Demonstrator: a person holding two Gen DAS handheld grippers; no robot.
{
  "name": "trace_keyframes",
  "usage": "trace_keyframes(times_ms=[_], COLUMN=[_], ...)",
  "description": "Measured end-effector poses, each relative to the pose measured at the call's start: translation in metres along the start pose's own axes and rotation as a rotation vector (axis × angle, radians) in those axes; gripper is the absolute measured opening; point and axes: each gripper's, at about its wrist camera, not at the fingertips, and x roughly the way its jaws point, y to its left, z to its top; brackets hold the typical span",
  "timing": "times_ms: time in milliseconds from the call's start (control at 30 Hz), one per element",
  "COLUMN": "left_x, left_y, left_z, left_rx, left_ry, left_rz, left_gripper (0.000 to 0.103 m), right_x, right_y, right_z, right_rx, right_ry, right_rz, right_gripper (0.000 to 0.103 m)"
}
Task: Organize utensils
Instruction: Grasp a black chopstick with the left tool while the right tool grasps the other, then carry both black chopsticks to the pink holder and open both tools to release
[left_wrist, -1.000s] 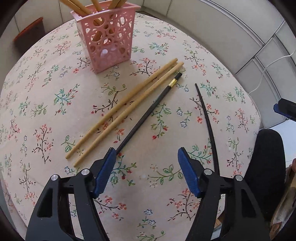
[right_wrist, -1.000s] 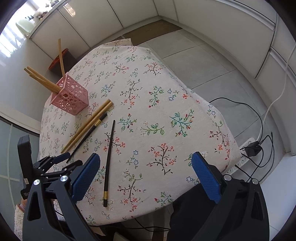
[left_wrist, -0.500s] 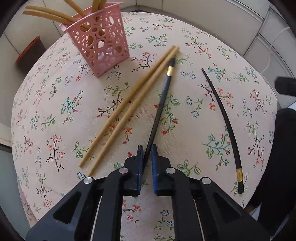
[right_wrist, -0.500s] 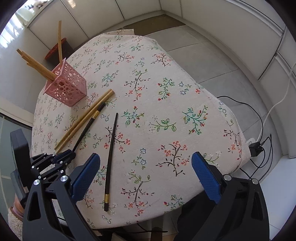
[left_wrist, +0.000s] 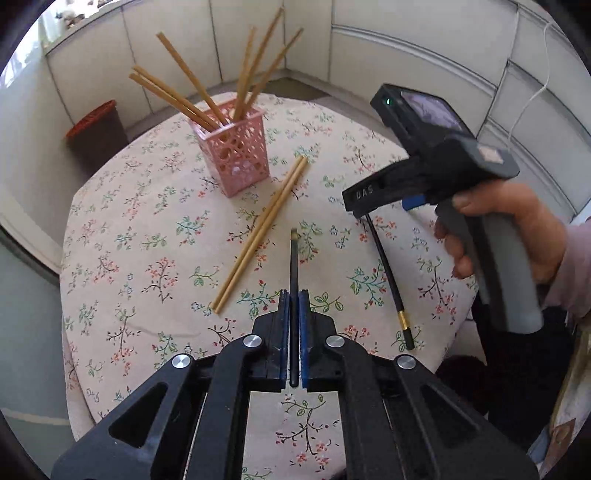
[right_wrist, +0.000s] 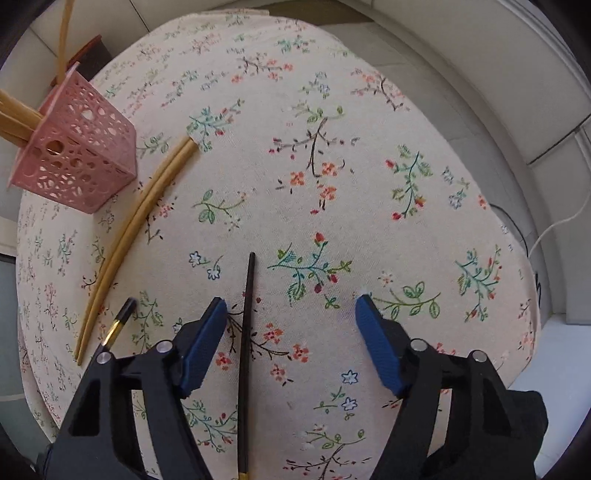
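My left gripper (left_wrist: 293, 295) is shut on a black chopstick (left_wrist: 293, 266) and holds it lifted above the table, pointing forward. A second black chopstick (right_wrist: 246, 314) lies on the floral tablecloth between the open fingers of my right gripper (right_wrist: 291, 306); it also shows in the left wrist view (left_wrist: 388, 273). Two wooden chopsticks (left_wrist: 258, 236) lie side by side on the cloth. A pink perforated holder (left_wrist: 236, 155) with several wooden chopsticks stands at the back. The held chopstick's gold-banded end shows in the right wrist view (right_wrist: 120, 323).
The round table (right_wrist: 369, 110) has a floral cloth. A dark bin with a red rim (left_wrist: 96, 136) stands on the floor behind it. Cables (right_wrist: 554, 225) lie on the floor to the right. The right hand and gripper body (left_wrist: 461, 177) hover over the table's right side.
My left gripper closed on the black chopstick and lifted it off the cloth. My right gripper came down low over the second black chopstick, fingers still open.
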Motion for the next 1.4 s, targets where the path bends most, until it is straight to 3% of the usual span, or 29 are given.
trace_keyframes(times_ms=[67, 133, 200, 367, 533, 967, 1400], left_x=[-0.013, -0.023, -0.030, -0.045, -0.057, -0.090, -0.138], left_y=[0.002, 0.005, 0.006, 0.009, 0.014, 0.021, 0.038], left_z=[0.001, 0.002, 0.005, 0.010, 0.012, 0.021, 0.064], left_rx=[-0.033, -0.060, -0.082, -0.120, -0.153, -0.220, -0.299], left_ry=[-0.032, -0.056, -0.068, -0.096, -0.127, -0.211, -0.338], left_rz=[0.012, 0.033, 0.050, 0.066, 0.066, 0.080, 0.125], left_gripper=[0.004, 0.004, 0.004, 0.004, 0.004, 0.004, 0.004], right_x=[-0.001, -0.002, -0.001, -0.014, -0.063, -0.186, -0.302], right_y=[0.009, 0.014, 0.011, -0.012, -0.017, -0.022, -0.029], right_z=[-0.002, -0.004, -0.003, -0.003, -0.012, -0.051, -0.027], right_rx=[-0.022, -0.030, -0.015, 0.061, 0.020, -0.172, -0.210], right_ry=[-0.029, -0.056, -0.049, -0.068, -0.151, -0.344, -0.490], right_rz=[-0.014, -0.030, 0.014, 0.189, 0.289, 0.429, 0.530], right_gripper=[0.056, 0.021, 0.005, 0.004, 0.004, 0.004, 0.004])
